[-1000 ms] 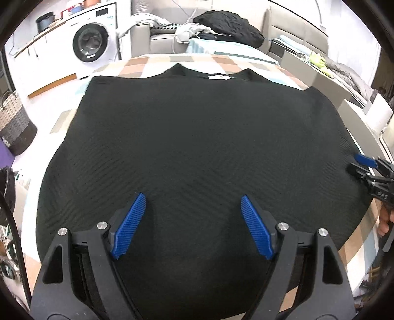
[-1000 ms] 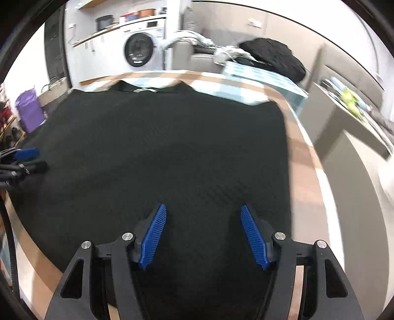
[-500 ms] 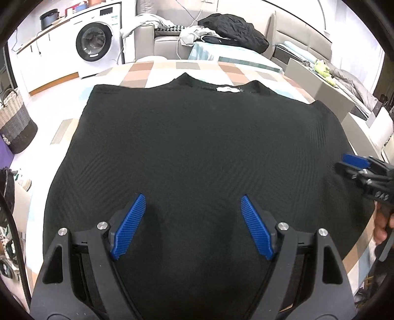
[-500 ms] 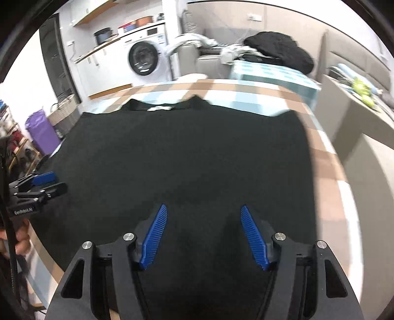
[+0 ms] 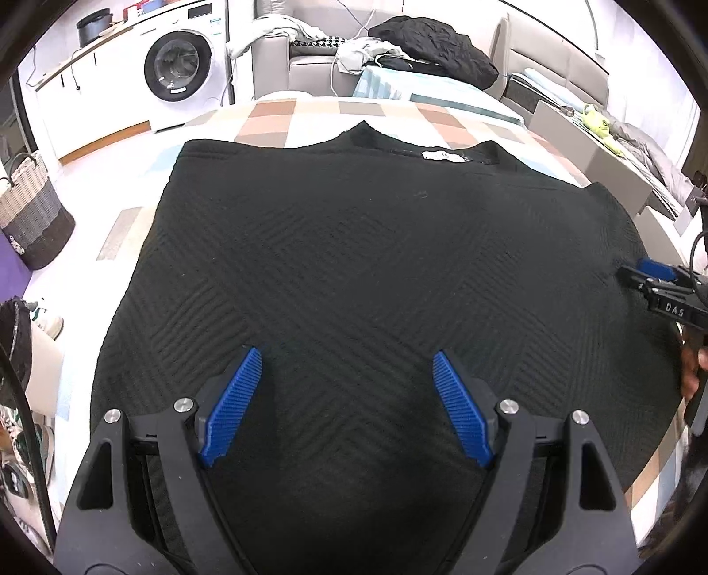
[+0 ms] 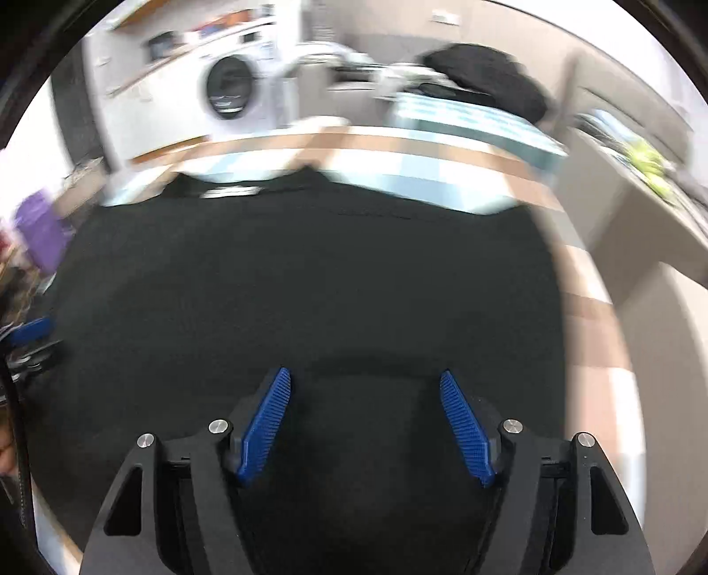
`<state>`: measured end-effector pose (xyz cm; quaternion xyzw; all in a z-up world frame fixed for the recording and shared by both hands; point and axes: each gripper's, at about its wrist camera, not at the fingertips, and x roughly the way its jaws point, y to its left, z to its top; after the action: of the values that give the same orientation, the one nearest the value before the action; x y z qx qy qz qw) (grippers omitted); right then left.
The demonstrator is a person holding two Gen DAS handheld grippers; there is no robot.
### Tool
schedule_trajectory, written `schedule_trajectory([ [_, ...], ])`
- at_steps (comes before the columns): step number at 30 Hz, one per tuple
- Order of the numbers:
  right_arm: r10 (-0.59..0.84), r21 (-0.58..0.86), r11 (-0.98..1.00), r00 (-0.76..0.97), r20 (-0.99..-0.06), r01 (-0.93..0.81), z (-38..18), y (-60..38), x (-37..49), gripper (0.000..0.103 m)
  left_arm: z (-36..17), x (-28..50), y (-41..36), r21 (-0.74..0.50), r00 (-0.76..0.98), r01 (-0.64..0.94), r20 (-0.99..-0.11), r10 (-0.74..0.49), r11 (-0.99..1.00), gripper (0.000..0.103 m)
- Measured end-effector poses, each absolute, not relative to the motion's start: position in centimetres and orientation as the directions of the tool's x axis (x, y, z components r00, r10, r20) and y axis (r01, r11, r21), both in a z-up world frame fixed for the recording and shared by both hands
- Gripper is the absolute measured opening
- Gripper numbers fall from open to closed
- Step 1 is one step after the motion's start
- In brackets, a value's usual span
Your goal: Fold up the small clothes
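A black knitted top lies spread flat on the checked table cover, collar and white label at the far side. My left gripper hovers open over the top's near hem with nothing between its blue pads. My right gripper hangs over the same top near its right part; its jaws are opening and nothing is between them. Each gripper shows at the edge of the other's view: the right gripper at the top's right side, the left gripper at its left side. The right wrist view is blurred.
Beyond the table stand a washing machine, a grey sofa with a dark heap of clothes and a folded striped cloth. A woven basket sits on the floor at left. A grey counter runs along the right.
Both views have pulled back toward the near hem, so more of the checked cover beyond the collar shows. The right gripper's pads stand wider apart than before.
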<state>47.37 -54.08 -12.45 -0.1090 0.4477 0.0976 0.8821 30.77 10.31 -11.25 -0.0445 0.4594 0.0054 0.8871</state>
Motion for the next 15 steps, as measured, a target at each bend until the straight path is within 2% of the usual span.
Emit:
schedule_trajectory([
  [7, 0.119, -0.021, 0.971, 0.556, -0.822, -0.240, -12.1, -58.0, 47.0, 0.071, -11.0, 31.2, 10.3, -0.097, 0.575, -0.055, -0.817, -0.048, 0.994, 0.078],
  [9, 0.120, -0.025, 0.970, 0.567, -0.815, -0.241, -11.7, -57.7, 46.7, 0.071, -10.7, 31.5, 10.6, -0.128, 0.582, -0.059, -0.810, -0.070, 0.990, 0.078],
  [15, 0.185, 0.001, 0.952, 0.573, -0.799, -0.307, -10.8, -54.8, 47.7, 0.071, -10.8, 33.1, 11.5, -0.115, 0.579, -0.090, -0.814, -0.042, 0.989, 0.078],
])
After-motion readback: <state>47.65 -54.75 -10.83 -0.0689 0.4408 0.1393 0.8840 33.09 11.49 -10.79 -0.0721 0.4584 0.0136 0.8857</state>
